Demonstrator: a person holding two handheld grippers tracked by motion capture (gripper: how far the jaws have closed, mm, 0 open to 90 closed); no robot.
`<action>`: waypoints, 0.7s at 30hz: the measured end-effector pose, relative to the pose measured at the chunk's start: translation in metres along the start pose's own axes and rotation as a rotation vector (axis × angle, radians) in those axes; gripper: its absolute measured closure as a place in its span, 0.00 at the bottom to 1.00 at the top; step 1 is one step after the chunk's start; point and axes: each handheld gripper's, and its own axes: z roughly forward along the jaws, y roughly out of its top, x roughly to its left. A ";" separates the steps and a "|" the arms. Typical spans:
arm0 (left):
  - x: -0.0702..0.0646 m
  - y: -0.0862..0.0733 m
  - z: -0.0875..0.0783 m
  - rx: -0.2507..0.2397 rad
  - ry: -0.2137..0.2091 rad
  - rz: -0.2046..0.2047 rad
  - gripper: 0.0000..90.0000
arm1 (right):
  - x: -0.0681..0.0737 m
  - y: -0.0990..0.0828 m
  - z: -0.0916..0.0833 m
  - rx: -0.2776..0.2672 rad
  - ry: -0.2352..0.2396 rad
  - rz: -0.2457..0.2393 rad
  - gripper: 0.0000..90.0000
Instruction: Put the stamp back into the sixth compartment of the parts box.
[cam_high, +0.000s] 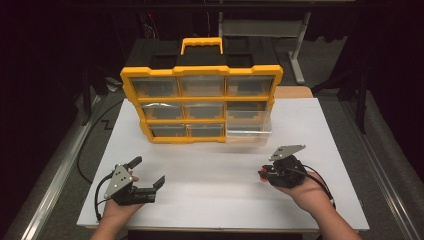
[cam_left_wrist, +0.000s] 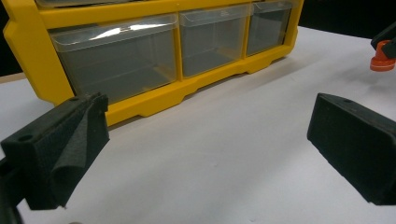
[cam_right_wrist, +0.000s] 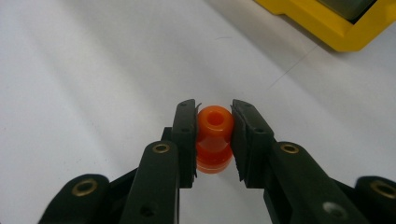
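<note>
Right tool (cam_right_wrist: 214, 135) is clamping a small orange spool (cam_right_wrist: 214, 137) btwn its two black jaws; we're seeing the pads pressing on both sides of it in the right gripper view. We're holding the spool upright w/ its holed end facing up toward the camera, the narrower waist sitting right where the pads are meeting it, and the lower flange hanging just below them, above the white counter (cam_right_wrist: 93, 70). In the high view we're holding this tool (cam_high: 264, 174) at the counter's right side, near the front edge, w/ the orange piece (cam_high: 262, 174) poking out at its left end, pointing toward the middle of the counter (cam_high: 210, 165).

Left tool (cam_high: 148, 172) is sitting at the counter's left side, jaws standing wide apart w/ nothing btwn them; in the left gripper view we're looking past them at bare counter.

We're seeing a yellow organizer (cam_high: 200, 102) w/ clear drawers standing upright at the back of the counter, well apart from both tools. Its lower right drawer (cam_high: 248, 131) is sticking out toward us, almost straight ahead of the right tool.
</note>
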 end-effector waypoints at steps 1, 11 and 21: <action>0.000 0.000 0.000 0.000 -0.001 0.002 0.01 | -0.001 0.001 0.000 0.012 0.010 -0.007 0.81; -0.002 0.000 0.001 0.008 -0.009 0.014 0.01 | -0.004 0.000 0.004 0.080 0.045 -0.020 0.81; -0.003 0.000 0.001 0.005 -0.015 0.027 0.01 | -0.005 0.001 0.004 0.149 0.080 -0.040 0.81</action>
